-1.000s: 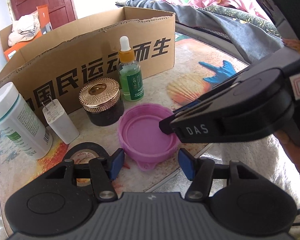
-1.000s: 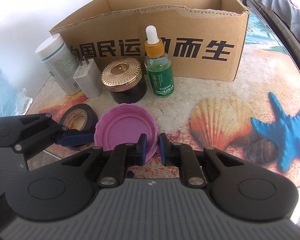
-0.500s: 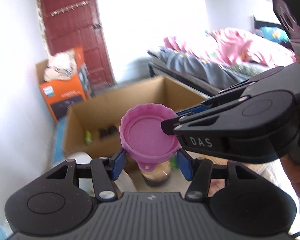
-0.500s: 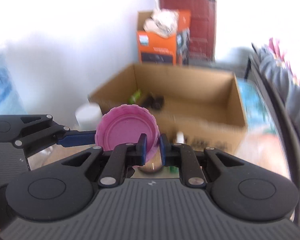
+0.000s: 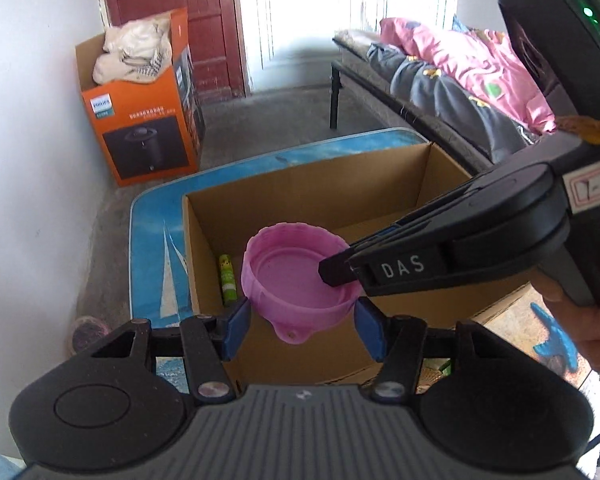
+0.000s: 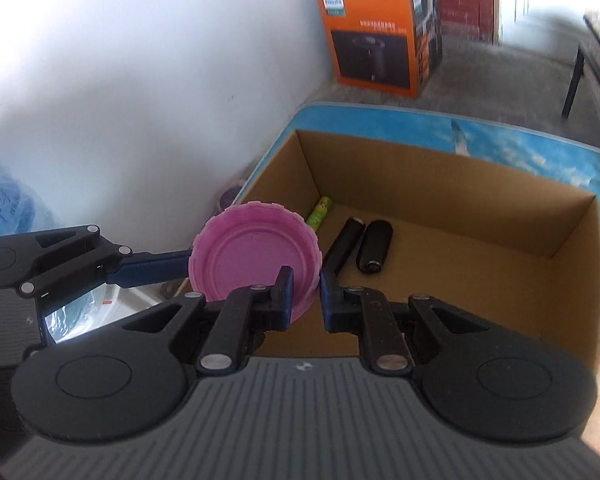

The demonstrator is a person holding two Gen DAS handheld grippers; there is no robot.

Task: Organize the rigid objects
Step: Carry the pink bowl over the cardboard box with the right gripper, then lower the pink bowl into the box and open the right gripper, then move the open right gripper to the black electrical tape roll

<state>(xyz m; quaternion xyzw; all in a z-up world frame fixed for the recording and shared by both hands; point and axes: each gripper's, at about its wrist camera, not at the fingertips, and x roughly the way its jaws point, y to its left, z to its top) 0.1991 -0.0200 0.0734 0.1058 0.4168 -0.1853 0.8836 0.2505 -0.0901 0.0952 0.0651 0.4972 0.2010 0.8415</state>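
A pink plastic lid (image 5: 296,280) hangs in the air over the open cardboard box (image 5: 320,180). My left gripper (image 5: 302,326) is shut on the lid, one blue pad on each side of its rim. My right gripper (image 6: 303,294) pinches the lid's rim (image 6: 252,256) from the right, jaws nearly closed on it. In the box (image 6: 440,184) lie a green tube (image 6: 320,211) and two black cylinders (image 6: 374,246).
The box stands on a table with a blue sea-print cover (image 5: 156,248), next to a white wall (image 6: 140,80). An orange carton (image 5: 140,120) stands on the floor beyond. A bed with pink bedding (image 5: 460,64) is at the right.
Both grippers lifted the pink lid off the table and carried it up and forward, from in front of the box to above its open top. The table items dropped out of view.
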